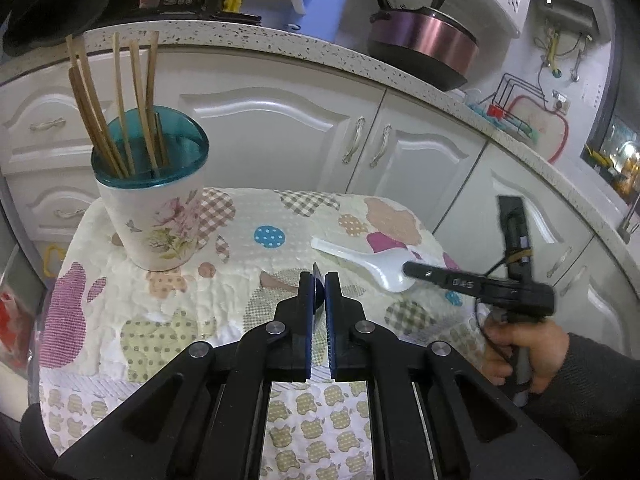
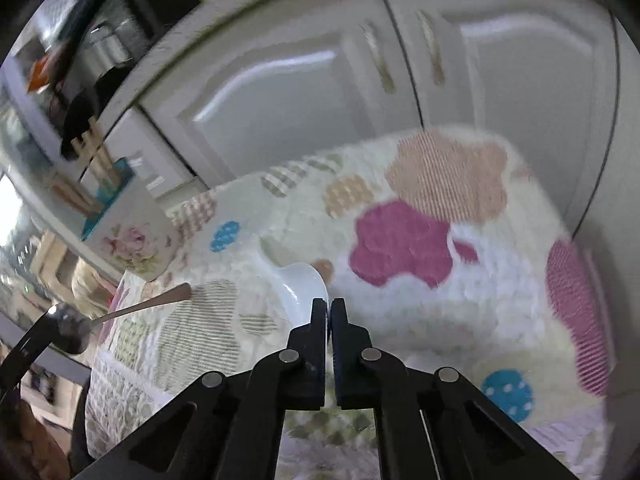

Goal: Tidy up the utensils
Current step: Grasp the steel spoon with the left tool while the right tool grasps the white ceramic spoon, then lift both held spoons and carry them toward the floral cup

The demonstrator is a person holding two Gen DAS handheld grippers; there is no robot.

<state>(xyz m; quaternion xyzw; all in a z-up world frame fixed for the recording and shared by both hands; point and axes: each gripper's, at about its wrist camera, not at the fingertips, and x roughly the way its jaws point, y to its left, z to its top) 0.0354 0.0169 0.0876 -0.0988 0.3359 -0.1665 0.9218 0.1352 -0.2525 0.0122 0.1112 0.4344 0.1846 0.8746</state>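
A floral utensil holder (image 1: pixel 156 220) with a teal insert stands at the table's back left, with several wooden chopsticks (image 1: pixel 120 112) in it. My left gripper (image 1: pixel 319 280) is shut on a metal spoon (image 1: pixel 317 271), seen here only as a dark sliver between the pads. The right wrist view shows that spoon (image 2: pixel 140 308) at the left, with its bowl in the left gripper (image 2: pixel 52 322) and its handle sticking out. A white plastic spoon (image 1: pixel 360 258) lies on the cloth. My right gripper (image 2: pixel 330 306) is shut on the rim of its bowl (image 2: pixel 304 284).
A patchwork quilted cloth (image 1: pixel 248 216) covers the small table. White cabinet doors (image 1: pixel 280 132) stand close behind it, under a speckled counter (image 1: pixel 280 44) with a purple pot (image 1: pixel 424 44) and a blue jug (image 1: pixel 320 0). A person's hand (image 1: pixel 524 356) holds the right gripper.
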